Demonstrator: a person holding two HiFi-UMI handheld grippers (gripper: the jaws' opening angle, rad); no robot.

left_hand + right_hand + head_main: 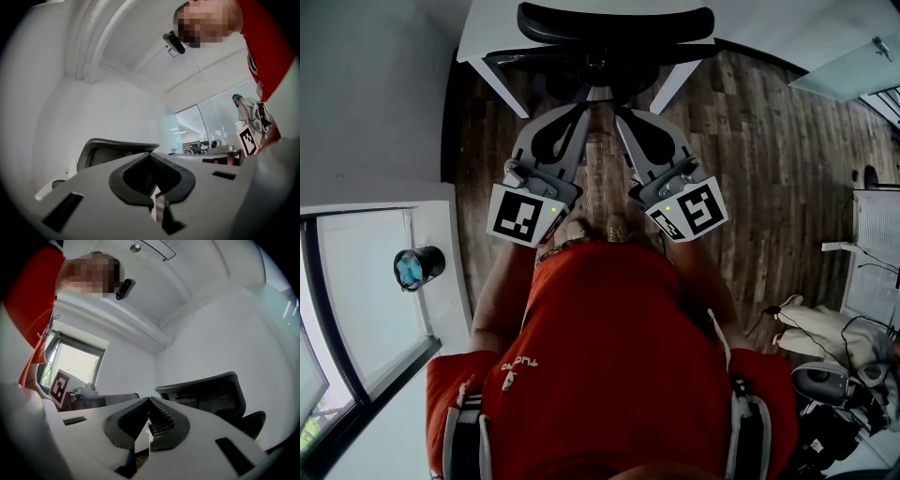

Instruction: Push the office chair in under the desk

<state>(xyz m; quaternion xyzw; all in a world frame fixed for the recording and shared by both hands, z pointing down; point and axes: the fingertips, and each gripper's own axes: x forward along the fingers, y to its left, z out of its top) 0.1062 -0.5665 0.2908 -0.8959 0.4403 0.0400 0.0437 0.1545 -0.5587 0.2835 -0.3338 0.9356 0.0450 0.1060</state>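
The black office chair (614,23) stands at the top of the head view, its seat tucked between the white desk's legs (500,87). The white desk top (492,23) lies behind it. My left gripper (584,106) and right gripper (617,112) are side by side, both shut and empty, pointing at the chair's back from just short of it. Whether they touch it I cannot tell. Past the closed tips of the left gripper (151,154) the mesh backrest (117,150) shows. The right gripper (149,399) sees the backrest (211,397) to its right.
Dark wooden floor (769,141) spreads to the right. A window with a white sill (441,244) runs along the left, with a dark round object (419,267) on it. Cables and a bag (834,375) lie at lower right. A white wall is behind the desk.
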